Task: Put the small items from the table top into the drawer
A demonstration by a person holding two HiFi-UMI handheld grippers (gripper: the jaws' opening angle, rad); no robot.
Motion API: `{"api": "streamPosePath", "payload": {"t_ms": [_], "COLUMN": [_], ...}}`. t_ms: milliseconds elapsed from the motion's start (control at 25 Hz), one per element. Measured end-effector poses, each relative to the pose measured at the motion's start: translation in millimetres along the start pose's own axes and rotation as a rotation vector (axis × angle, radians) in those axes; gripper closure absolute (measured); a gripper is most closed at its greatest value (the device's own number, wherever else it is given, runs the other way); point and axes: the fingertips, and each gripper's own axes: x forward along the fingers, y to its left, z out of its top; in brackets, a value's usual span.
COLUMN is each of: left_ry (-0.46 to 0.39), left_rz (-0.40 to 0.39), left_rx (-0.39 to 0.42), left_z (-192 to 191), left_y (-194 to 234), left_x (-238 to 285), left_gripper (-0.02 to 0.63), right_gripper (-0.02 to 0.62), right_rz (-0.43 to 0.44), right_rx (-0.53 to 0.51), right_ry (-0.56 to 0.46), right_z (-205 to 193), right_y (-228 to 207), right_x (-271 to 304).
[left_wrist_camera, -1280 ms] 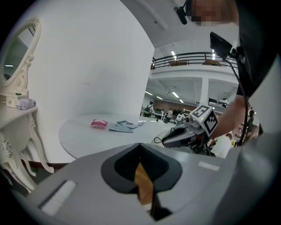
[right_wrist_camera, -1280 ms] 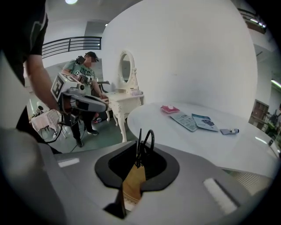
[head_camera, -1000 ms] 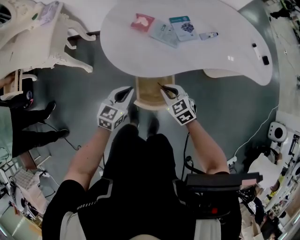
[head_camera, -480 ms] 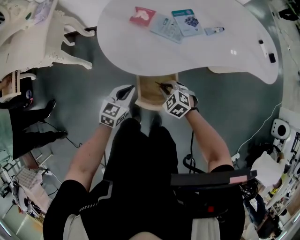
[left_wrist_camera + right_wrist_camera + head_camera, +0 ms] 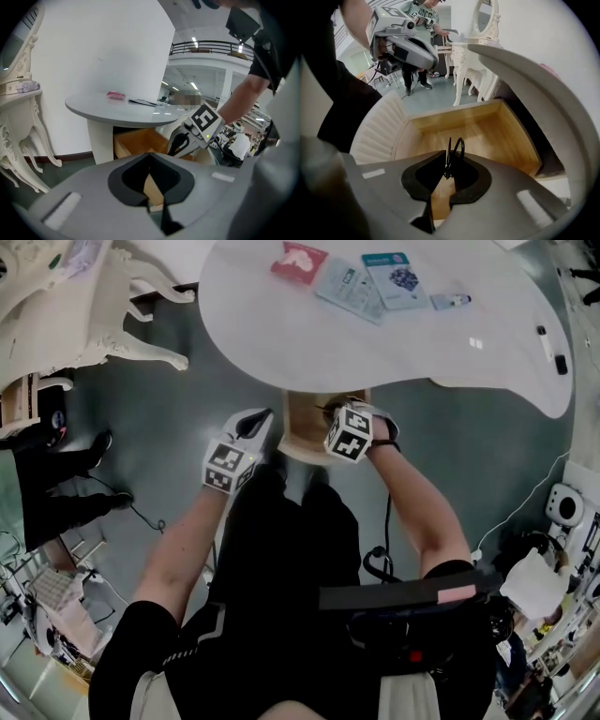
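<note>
Though packets [image 5: 394, 277] read illegibly, right gripper [image 5: 449, 174] pinches black loop [image 5: 458, 139].

Evenly bright, fisheye-warped edges, perhaps slightly blurred.

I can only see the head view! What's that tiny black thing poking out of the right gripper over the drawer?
Observer: The right gripper view shows a thin black wire loop, pinched in the shut right gripper.
Operator: Ooh! Is anything inside the drawer already?
Observer: In that view, the open light wooden drawer shows only bare floor under the loop.
Operator: And the left gripper, is it holding something?
Observer: No. The left gripper view shows the left gripper with its jaws together and nothing between them.
</note>
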Motion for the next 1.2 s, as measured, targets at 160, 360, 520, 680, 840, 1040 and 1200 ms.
{"api": "streamPosePath", "payload": {"t_ms": [160, 360, 520, 680, 840, 1040, 1200], "left_ry": [0.004, 0.012, 0.018, 0.038, 0.036, 0.035, 0.03], "left_rz": [-0.005, -0.008, -0.005, -0.001, 0.007, -0.001, 0.012], "left_rx": [-0.001, 0.017, 0.018, 0.021, 0.015, 0.011, 0.014], "left_z": [-3.9, -11.0, -20.1, -32.1, -33.5, -36.1, -33.6], "left_y": [-0.3, 8.9, 11.4, 14.1, 20.8, 18.7, 21.2], "left_x": [-1.6, 5.4, 9.3, 6.8, 4.2, 1.7, -1.6], "left_gripper": [0.606, 0.606, 0.606, 0.606, 0.606, 0.606, 0.606], "right_gripper": [0.561, 0.561, 0.56, 0.56, 0.56, 0.483, 0.436], "right_rz": [-0.009, -0.065, -0.089, -0.083, -0.078, -0.056, -0.04], "right_rx": [-0.084, -0.202, -0.248, -0.282, -0.262, -0.228, -0.211], "right_ry": [0.04, 0.064, 0.102, 0.136, 0.137, 0.164, 0.159], "right_z": [-2.2, -4.2, -8.5, -12.6, -10.4, -14.5, -16.6], "right_y": [-3.7, -8.8, -14.0, -12.5, -14.2, -13.4, -6.7], "right_x": [12.2, 35.1, 56.9, 76.2, 86.1, 92.0, 89.2]}}
